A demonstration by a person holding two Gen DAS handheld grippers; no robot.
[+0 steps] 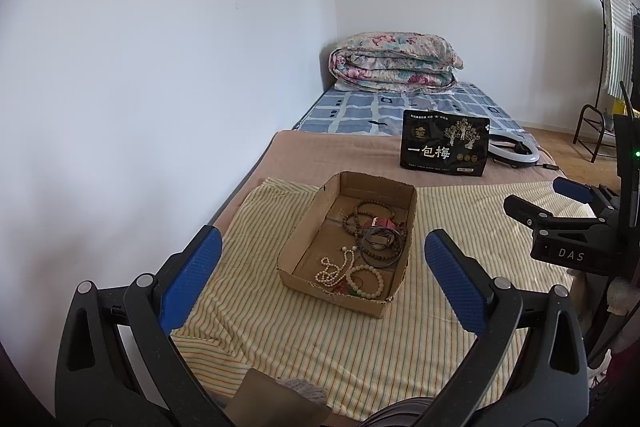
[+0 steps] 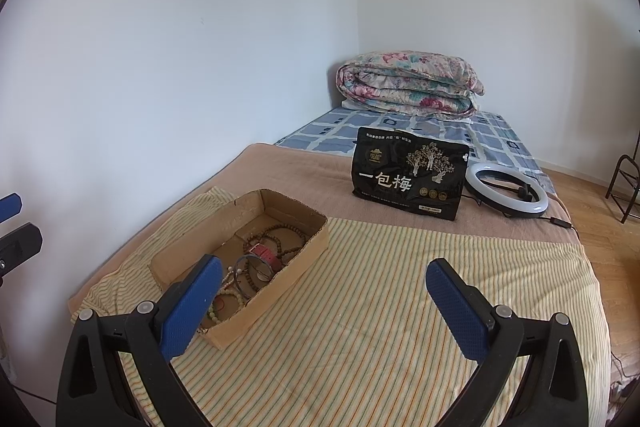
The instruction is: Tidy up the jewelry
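Fingers [image 1: 192,271] of both grippers are gaping wide, empty, near the bed's left edge; tangled beads [image 1: 352,267] risk lifting together from the cardboard box [image 1: 304,243].

Bed [image 2: 304,175] w/ tan blanket; striped cloth [image 2: 380,287] over near end. Cardboard box [image 2: 280,247] on cloth at 9 o'clock. Black pouch [image 2: 410,177], ring light [image 2: 508,193] at 12–1; folded quilt [image 2: 408,85] beyond.
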